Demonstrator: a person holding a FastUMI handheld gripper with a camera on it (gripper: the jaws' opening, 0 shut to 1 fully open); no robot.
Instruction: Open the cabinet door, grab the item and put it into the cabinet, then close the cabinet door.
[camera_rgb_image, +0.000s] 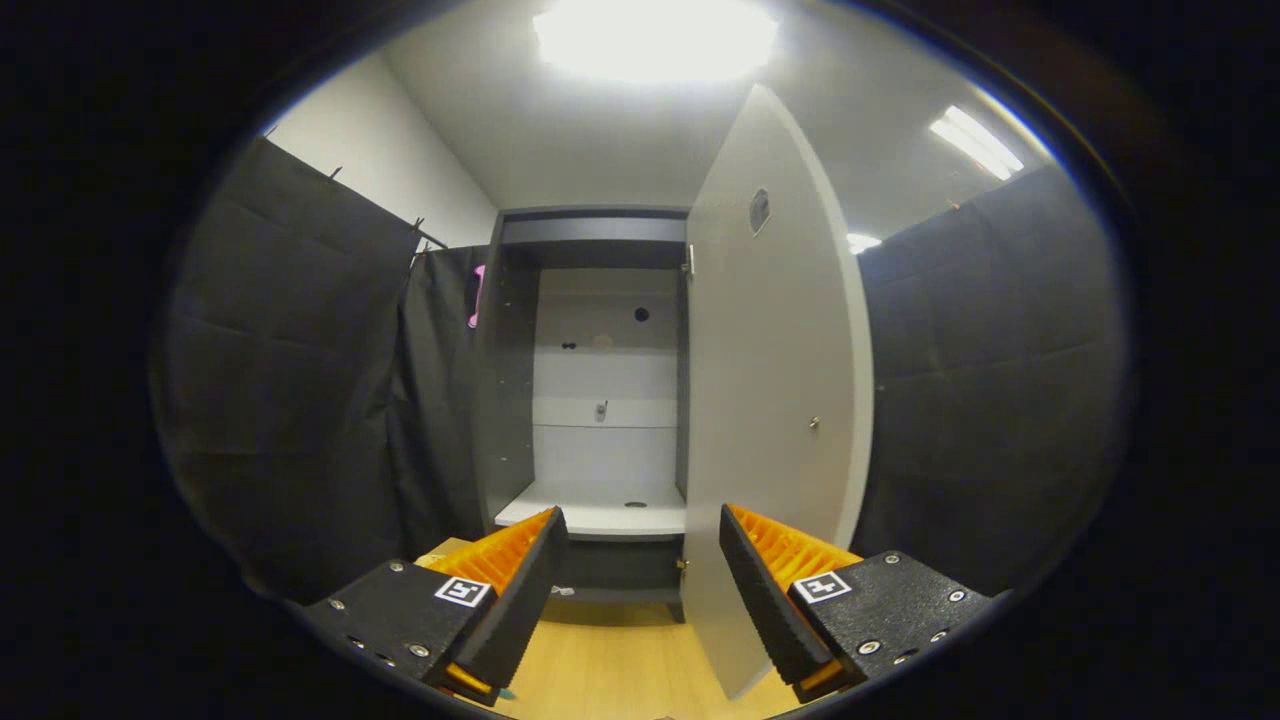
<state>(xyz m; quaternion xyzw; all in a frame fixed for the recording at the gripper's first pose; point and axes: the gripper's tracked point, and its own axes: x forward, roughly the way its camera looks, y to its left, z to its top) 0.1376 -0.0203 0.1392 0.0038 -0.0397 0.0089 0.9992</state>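
Grey cabinet (590, 380) door (775, 400) stood open; hand-held gripper (640, 580) before it gaped empty; item ungrabbed, closing left.

Gripper (640, 590) fingers spread wide, nothing between them. Beyond them, cabinet (600, 380) standing open, pale back panel, white shelf (600, 512) at its lower part, nothing on that shelf. Cabinet door (770, 400) swung out beside the right finger, small knob (814, 424) on it. Wooden floor (620, 660) below.

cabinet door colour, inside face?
Light grey, plain, in the gripper view: the open cabinet door stands just beyond the open gripper, whose fingers hold nothing.
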